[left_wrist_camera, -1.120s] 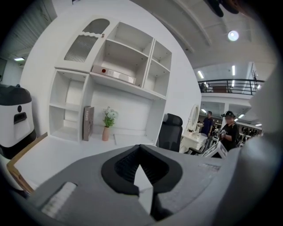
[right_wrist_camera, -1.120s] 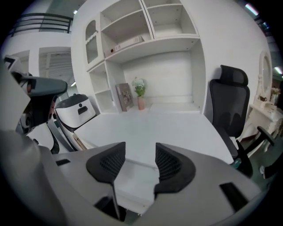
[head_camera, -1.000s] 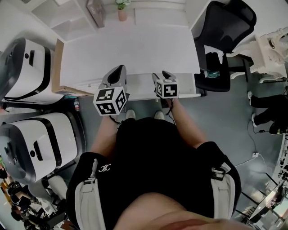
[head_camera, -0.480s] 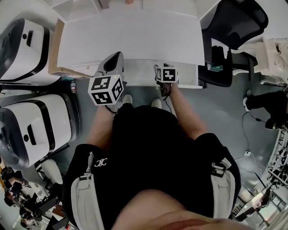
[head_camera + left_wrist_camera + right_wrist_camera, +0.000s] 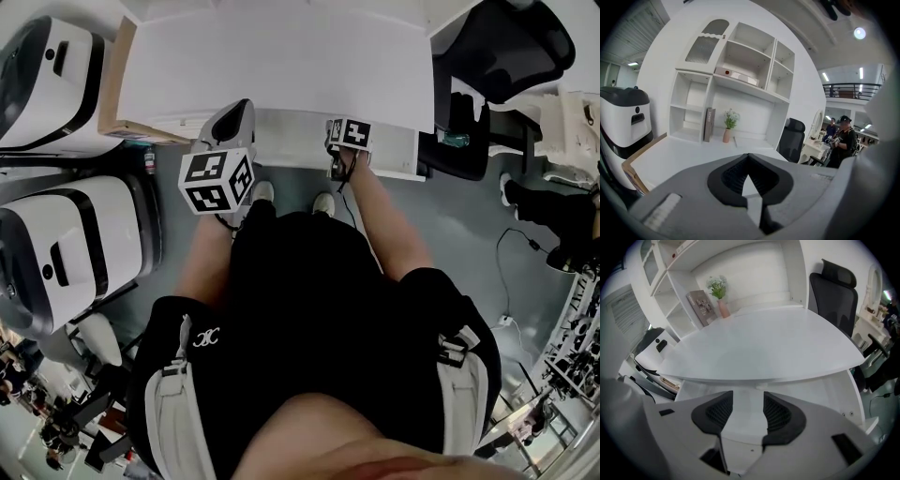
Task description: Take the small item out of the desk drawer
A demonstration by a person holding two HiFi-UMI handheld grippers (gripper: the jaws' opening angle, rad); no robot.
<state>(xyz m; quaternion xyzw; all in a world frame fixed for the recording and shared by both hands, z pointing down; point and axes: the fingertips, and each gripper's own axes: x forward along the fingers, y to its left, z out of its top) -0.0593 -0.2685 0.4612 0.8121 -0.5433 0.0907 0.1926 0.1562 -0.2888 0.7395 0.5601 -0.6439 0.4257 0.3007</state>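
Standing at the broad white flat-topped desk (image 5: 281, 66), the person is only starting. The white drawer front (image 5: 811, 390) is seemingly shut, lying long along the desk edge and facing the person. The small item is not showing, presumably inside. The right gripper (image 5: 747, 411) is gaping empty before it, and the left gripper (image 5: 749, 180) is clenched on nothing.

We take the white shelf unit (image 5: 774, 65) as our marker. On one of its shelves lies a flat pale box (image 5: 736, 75). Below that shelf a small plant in a pink vase (image 5: 728, 125) stands, with a dark book (image 5: 708, 124) upright just to its left. Right of the unit we see a black office chair (image 5: 792, 138), and beyond it a person in black (image 5: 843, 140). Left of the unit is a white machine with a black top (image 5: 623, 117).
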